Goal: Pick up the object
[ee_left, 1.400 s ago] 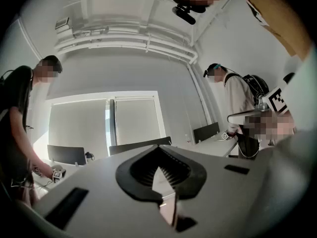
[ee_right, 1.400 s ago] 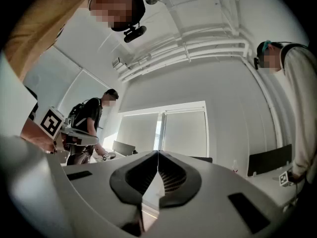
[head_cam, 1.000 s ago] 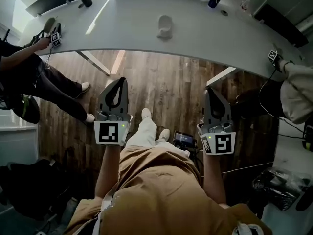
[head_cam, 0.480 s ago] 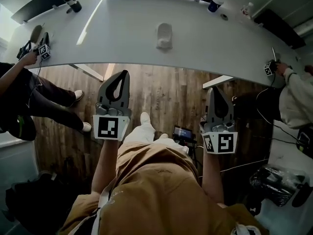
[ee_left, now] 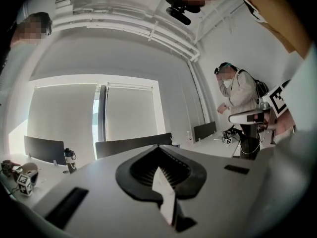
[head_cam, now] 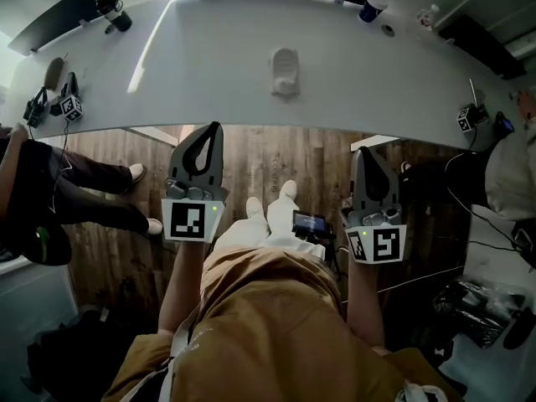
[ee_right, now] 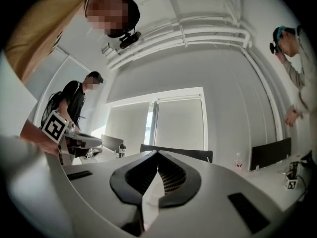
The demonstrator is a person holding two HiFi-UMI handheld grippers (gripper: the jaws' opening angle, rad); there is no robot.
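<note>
A small pale grey object (head_cam: 285,72) lies alone in the middle of the long white table (head_cam: 218,82) in the head view. My left gripper (head_cam: 213,129) is held level over the wooden floor, its tips at the table's near edge, down and left of the object. Its jaws are shut with nothing between them. My right gripper (head_cam: 362,152) is level too, just short of the edge, down and right of the object, shut and empty. In the left gripper view the left gripper (ee_left: 158,148) and in the right gripper view the right gripper (ee_right: 157,153) hide the object behind their own bodies.
A person at the left holds a marker cube (head_cam: 70,107) at the table. Another person (head_cam: 512,170) stands at the right near a cube (head_cam: 466,117). A dark bottle (head_cam: 111,12) and a blue cup (head_cam: 369,7) stand at the far edge. A black bag (head_cam: 63,358) lies on the floor.
The table and its object have drawn nearer in the head view. Both grippers have come up to the table's near edge, still shut.
</note>
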